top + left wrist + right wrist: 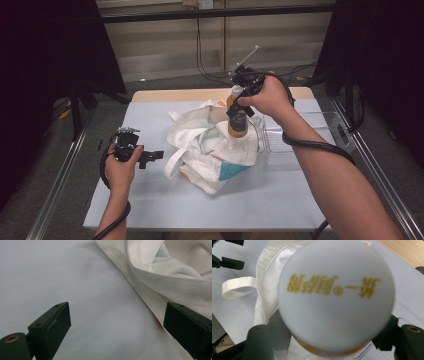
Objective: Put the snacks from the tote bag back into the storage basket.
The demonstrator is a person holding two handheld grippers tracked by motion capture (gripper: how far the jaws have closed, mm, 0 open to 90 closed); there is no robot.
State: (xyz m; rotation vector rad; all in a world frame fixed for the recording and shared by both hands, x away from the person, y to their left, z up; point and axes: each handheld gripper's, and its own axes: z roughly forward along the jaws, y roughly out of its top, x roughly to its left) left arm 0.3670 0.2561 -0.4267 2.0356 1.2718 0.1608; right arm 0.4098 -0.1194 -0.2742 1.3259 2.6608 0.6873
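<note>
- White cloth bag (212, 145) lies crumpled mid-frame in high view, on a pale sheet (150, 200) covering the table; teal patch on its lower right side
- R gripper (239, 107) sits upper centre of high view, pointing down, pinching an orange bottle (238, 122) w/ white cap; bottle is upright, over the bag's upper right part, its bottom at or just inside the cloth folds, can't tell which
- R gripper view: bottle cap (335, 293) close to lens, centre frame, yellow print on it, blurred; black jaws sit either side of the bottle near lower edge, pressed on its sides
- Same view: bag strap (239, 287) loops out at mid left, flat on the sheet; bare wood of table (404, 250) at upper right corner
- L gripper (152, 156) at mid left of high view, low over the sheet, aimed at the bag's left edge, near it but not touching
- L gripper view: jaws spread wide, nothing btwn them but sheet; bag hem (150, 300) runs diagonally from top centre to lower right, passing behind the right jaw
- Clear plastic box (300, 145) at mid right of high view, just beside the bag, under the R forearm
</note>
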